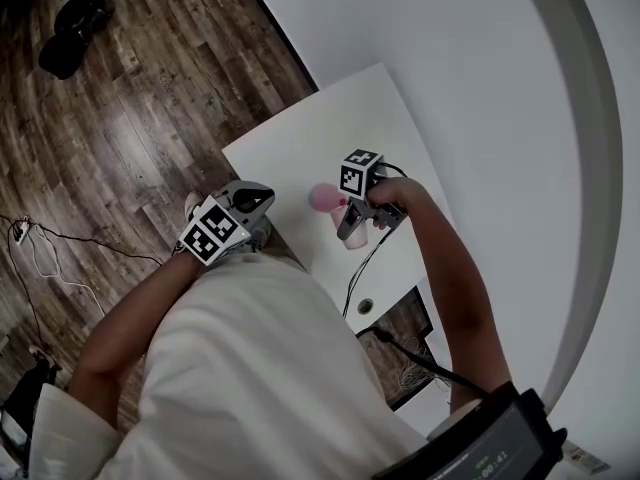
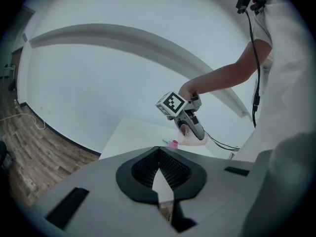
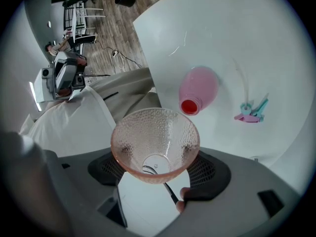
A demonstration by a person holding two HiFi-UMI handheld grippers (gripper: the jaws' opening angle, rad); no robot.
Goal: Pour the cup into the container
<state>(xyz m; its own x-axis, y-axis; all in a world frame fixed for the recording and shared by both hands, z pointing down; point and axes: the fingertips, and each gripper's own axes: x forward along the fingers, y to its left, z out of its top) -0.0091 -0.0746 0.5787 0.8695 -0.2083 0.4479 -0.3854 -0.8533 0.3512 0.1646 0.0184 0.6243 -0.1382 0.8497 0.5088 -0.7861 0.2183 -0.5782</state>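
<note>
One square-marked cube (image 1: 360, 173) tops the right tool (image 3: 157, 171) clasping the cup (image 3: 155, 139).

Head view steeply down, all share table (image 1: 330, 128)

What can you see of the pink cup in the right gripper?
The cup is pale pink, see-through and dimpled, like glass or plastic, flaring from a narrow base to a wide rim. It looks empty. The right gripper pinches its base between the jaws, mouth tipped toward the camera, above the white table.
</note>
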